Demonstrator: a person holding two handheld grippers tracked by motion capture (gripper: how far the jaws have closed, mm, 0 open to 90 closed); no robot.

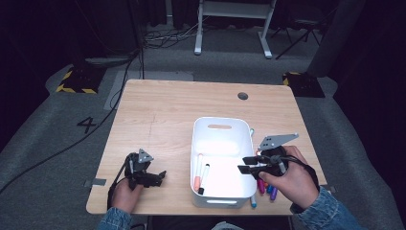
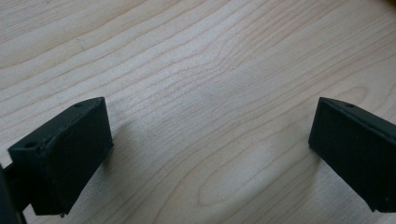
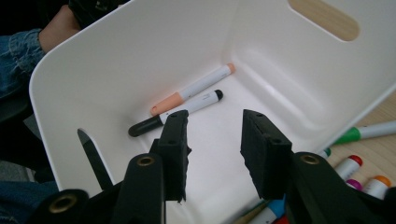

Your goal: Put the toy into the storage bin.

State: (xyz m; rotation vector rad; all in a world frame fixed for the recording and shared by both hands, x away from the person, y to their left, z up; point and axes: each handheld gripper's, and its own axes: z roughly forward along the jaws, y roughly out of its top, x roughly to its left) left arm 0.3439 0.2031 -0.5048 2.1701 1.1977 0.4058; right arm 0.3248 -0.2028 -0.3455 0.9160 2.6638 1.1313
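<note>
Black jaws of the right gripper (image 3: 212, 154) rise closest to the lens in the right gripper view, parted with nothing between them and the pads touching nothing, poised over the right wall of the white bin (image 1: 197, 143). Judging by where they hang, this hand works between the bin and the loose markers (image 1: 266, 188) lying on the table (image 1: 158, 110) just right of the bin, under the hand itself; sorting those pens into the bin looks like the job. Inside the bin, toward its left wall, an orange-capped marker (image 3: 194, 88) and a black-capped marker (image 3: 177, 113) lie side by side on the floor, nearly touching. Outside the bin's right wall, a green-capped marker (image 3: 366, 132) rests on the wood, with red, pink and orange caps clustered close by; a blue one (image 1: 253, 201) pokes out at the bin's near right corner. Well to the left of the bin, the left gripper (image 1: 155, 176) sits low over bare wood, apparently parked out of the way; the left gripper view shows its jaws spread wide, gripping nothing.
</note>
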